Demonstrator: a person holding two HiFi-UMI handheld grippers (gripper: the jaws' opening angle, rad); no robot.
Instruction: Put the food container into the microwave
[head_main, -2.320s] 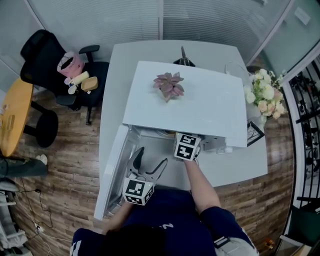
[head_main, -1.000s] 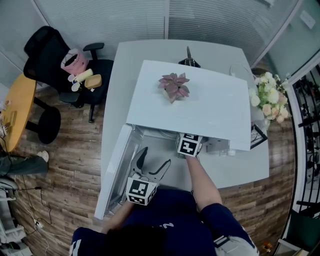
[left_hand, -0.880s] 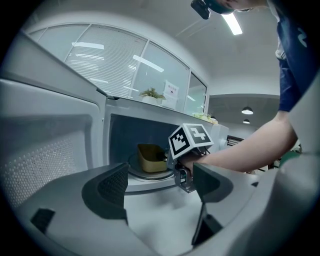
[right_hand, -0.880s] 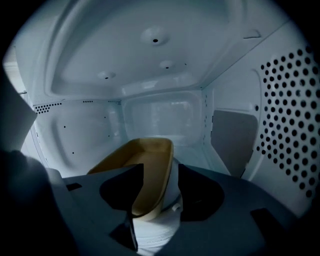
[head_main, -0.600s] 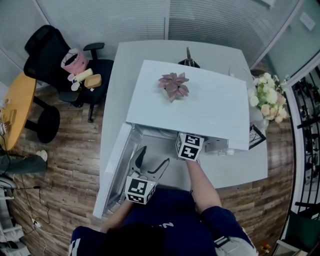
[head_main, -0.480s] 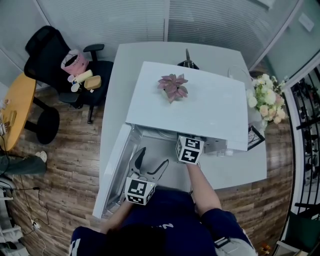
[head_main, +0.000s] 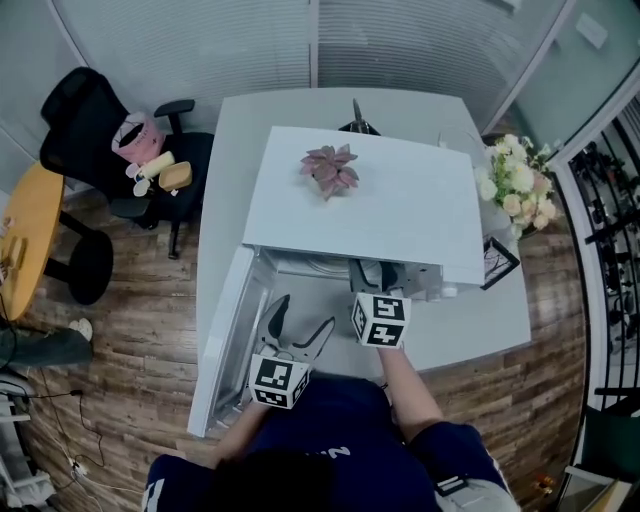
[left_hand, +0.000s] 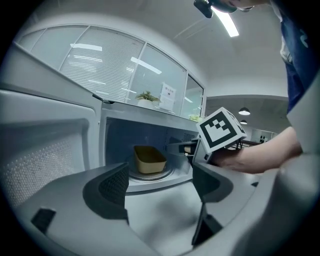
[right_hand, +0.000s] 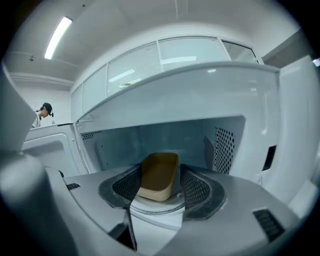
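1. food container (right_hand: 159, 176) sits on the turntable (right_hand: 155, 206) inside the microwave (head_main: 370, 200), mid-counter (head_main: 480, 335)
2. right gripper (head_main: 377, 277) hovers at the cavity mouth, toward the counter's front edge, jaws spread and empty; the container lies straight ahead and deeper in, clear of them, its long axis running front to back
3. left gripper (head_main: 305, 313), jaws apart on nothing, hangs beside the open door (head_main: 228, 330) near the front-left corner, so it looks the nearer one for swinging it shut

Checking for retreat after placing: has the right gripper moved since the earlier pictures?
Yes. In the head view the right gripper has drawn back, down the picture, away from the front edge of the microwave.
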